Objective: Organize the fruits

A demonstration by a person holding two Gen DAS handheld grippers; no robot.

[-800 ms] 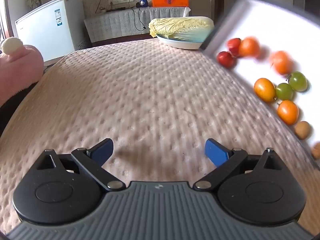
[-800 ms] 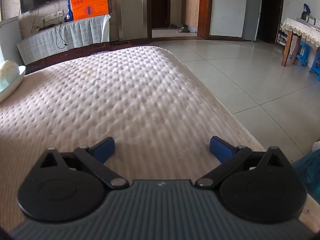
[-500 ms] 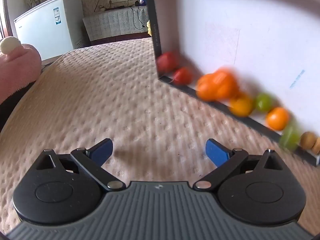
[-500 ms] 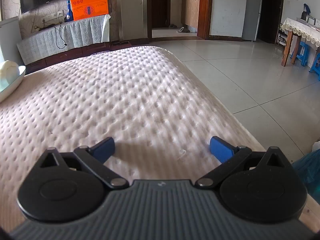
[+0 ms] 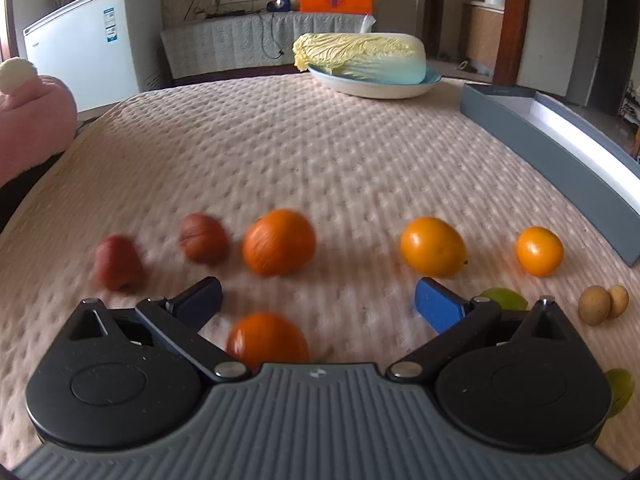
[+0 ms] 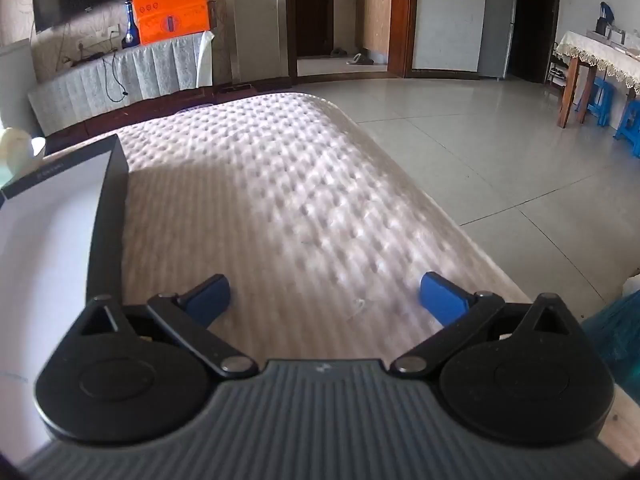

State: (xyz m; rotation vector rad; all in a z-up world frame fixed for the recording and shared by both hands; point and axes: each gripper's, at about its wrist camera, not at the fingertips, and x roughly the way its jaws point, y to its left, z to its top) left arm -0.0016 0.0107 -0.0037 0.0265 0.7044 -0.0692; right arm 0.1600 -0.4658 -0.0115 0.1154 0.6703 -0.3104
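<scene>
Several small fruits lie loose on the beige quilted table point(image 5: 300, 152) in the left wrist view. Two red ones point(image 5: 118, 262) sit at the left, blurred. An orange fruit point(image 5: 279, 242) is in the middle, with two more orange ones point(image 5: 433, 246) to its right. Another orange fruit point(image 5: 267, 340) lies between the open jaws of my left gripper point(image 5: 318, 304), untouched. A green grape point(image 5: 504, 299) shows behind the right finger, and two brown fruits point(image 5: 602, 304) lie at the far right. My right gripper point(image 6: 326, 294) stands open over bare table, beside the grey box point(image 6: 104, 224).
The grey white-lined box point(image 5: 560, 160) lies flat at the right. A plate with a napa cabbage point(image 5: 360, 58) stands at the far edge. A pink plush thing point(image 5: 32, 120) sits at the left. The table's right edge drops to a tiled floor point(image 6: 500, 160).
The box was tilted up and the fruits rolled out of it onto the table. It now lies flat at the right. Both grippers stayed where they were, open.
</scene>
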